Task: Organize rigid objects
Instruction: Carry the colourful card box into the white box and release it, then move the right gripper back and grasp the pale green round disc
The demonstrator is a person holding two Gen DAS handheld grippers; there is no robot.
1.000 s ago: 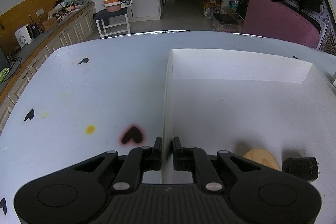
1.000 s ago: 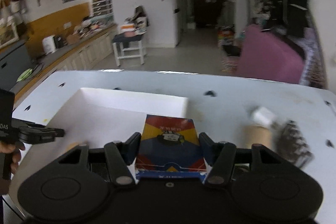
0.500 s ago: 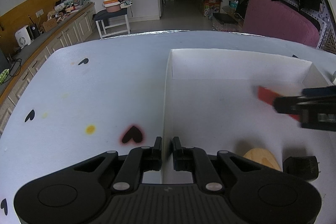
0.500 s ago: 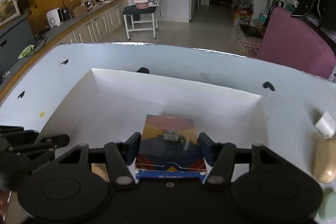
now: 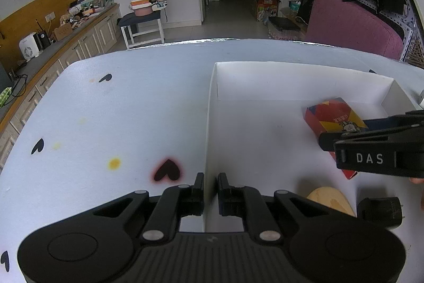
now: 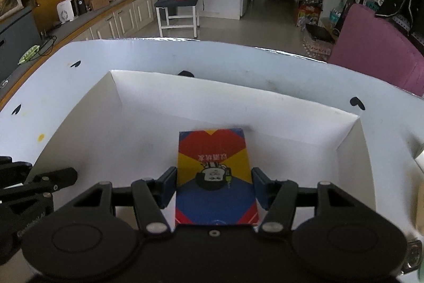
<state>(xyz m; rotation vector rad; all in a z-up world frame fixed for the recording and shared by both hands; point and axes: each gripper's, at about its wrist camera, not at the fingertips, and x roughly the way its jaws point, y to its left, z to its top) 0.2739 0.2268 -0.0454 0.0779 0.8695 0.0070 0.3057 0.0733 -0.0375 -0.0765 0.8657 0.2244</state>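
The left gripper [image 5: 210, 192], bottom centre of the left wrist view, has its 2 jaws pinched onto the near left wall of the white box [image 5: 209, 123], which rises between them; the likely purpose is to steady the light cardboard while the other hand loads it. The right gripper [image 6: 214, 184], lower centre of the right wrist view, is clamped on the long sides of a colourful card pack [image 6: 214, 171], its 2 pads pressing the pack at mid-width opening. The pack lies face up, pointing toward the far wall of the box, low over or on the floor; contact with the floor cannot be confirmed. In the left wrist view the same pack [image 5: 331, 116] sits at right of frame, inside the box, held side-on so that it can be laid flat. A wooden piece [image 5: 328, 199] and a black plug adapter [image 5: 381, 208] lie in the near right corner, apart from the pack. Judgement: placement is nearly complete; release remains. The table [image 5: 132, 110] carries heart marks outside the box.
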